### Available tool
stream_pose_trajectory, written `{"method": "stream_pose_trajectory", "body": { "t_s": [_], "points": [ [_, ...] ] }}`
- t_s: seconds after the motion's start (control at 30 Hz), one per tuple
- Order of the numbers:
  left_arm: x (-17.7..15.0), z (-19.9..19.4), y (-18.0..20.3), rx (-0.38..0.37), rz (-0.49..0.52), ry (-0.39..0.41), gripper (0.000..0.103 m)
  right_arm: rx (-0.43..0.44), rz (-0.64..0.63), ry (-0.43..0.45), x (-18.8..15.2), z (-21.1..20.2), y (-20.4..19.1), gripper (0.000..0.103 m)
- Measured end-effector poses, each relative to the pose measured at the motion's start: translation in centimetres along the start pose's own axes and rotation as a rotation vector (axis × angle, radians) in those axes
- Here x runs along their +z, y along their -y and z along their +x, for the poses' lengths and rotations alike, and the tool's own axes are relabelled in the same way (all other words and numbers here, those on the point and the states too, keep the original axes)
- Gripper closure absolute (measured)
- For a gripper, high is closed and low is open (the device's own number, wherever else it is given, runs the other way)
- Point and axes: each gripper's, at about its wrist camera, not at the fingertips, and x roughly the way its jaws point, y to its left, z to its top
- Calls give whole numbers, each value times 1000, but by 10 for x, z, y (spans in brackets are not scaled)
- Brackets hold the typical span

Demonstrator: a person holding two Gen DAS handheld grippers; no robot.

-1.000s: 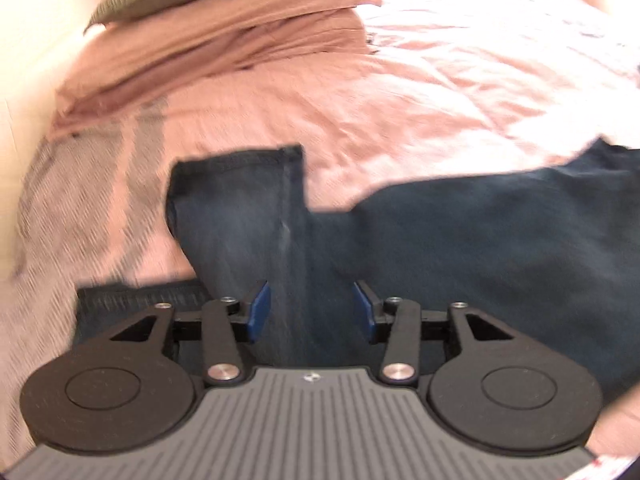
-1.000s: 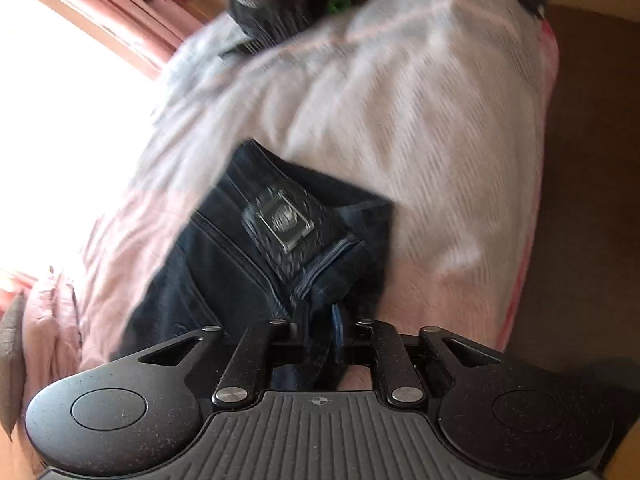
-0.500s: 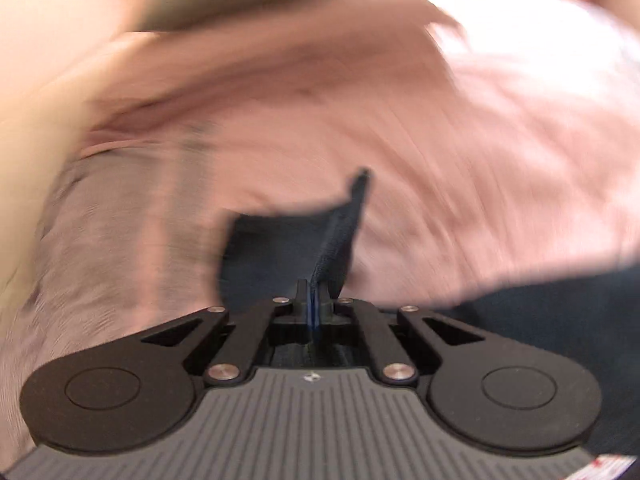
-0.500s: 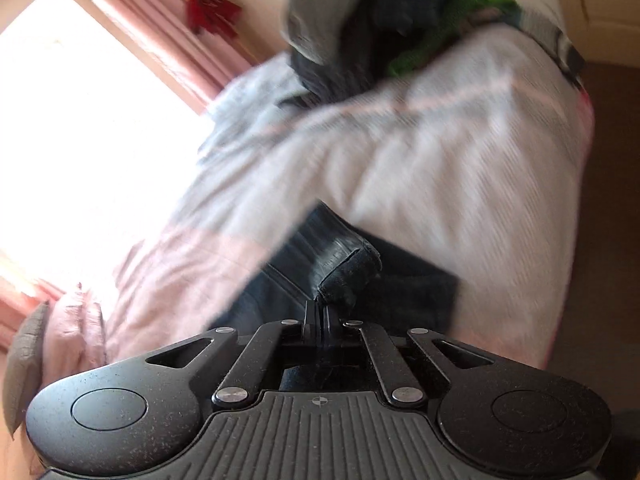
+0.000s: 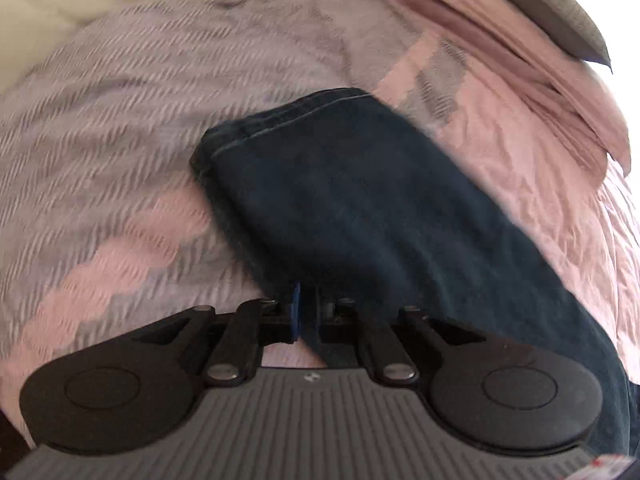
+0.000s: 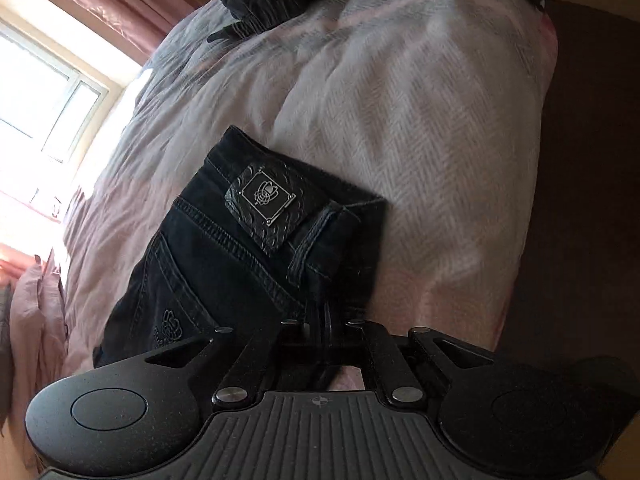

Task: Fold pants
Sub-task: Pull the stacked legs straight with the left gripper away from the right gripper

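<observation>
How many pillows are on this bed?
2, both at the top right of the left wrist view: a grey pillow lying on a pink pillow. Others may be hidden out of frame.

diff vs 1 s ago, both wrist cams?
The left gripper went from open above the jeans to shut on a leg edge, and its view swung: the pillows went from upper left to upper right. The right gripper closed on the waistband. The jeans stay on the bed.

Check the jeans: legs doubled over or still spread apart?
Doubled. The jeans show two stacked hems at the far end, one leg lying on the other; left gripper and right gripper are shut on the denim.
</observation>
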Motion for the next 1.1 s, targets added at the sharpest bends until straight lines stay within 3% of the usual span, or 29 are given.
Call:
{"method": "stream_pose_trajectory", "body": {
  "t_s": [0.1, 0.23, 0.3, 0.37, 0.53, 0.73, 1.0, 1.03, 1.07, 1.1],
  "points": [
    [3, -4, 7, -6, 72, -1, 98, 13, 9, -8, 1, -5, -1, 78],
    [8, -1, 16, -27, 132, -29, 95, -50, -95, -27, -1, -20, -23, 72],
    [9, 3, 18, -48, 138, -50, 91, -51, -128, -73, -9, -22, -33, 63],
    [7, 7, 18, -67, 135, -67, 89, -50, -113, -83, -19, -23, -38, 62],
    [7, 3, 17, -114, 140, -97, 87, -18, 70, 59, -36, -33, -22, 62],
    [4, 3, 6, -107, 175, -104, 87, 61, 97, 137, -31, -33, -10, 73],
    [-4, -5, 15, -106, 226, -101, 85, 20, 81, 126, -15, -5, 1, 76],
    [-6, -6, 16, -101, 230, -99, 85, 23, 84, 121, -13, 0, 3, 83],
    [-8, -7, 16, -96, 228, -98, 85, 42, 85, 122, -11, 3, 4, 99],
    [-9, -9, 16, -93, 224, -97, 85, 65, 66, 133, -9, 2, 2, 103]
  ]
}}
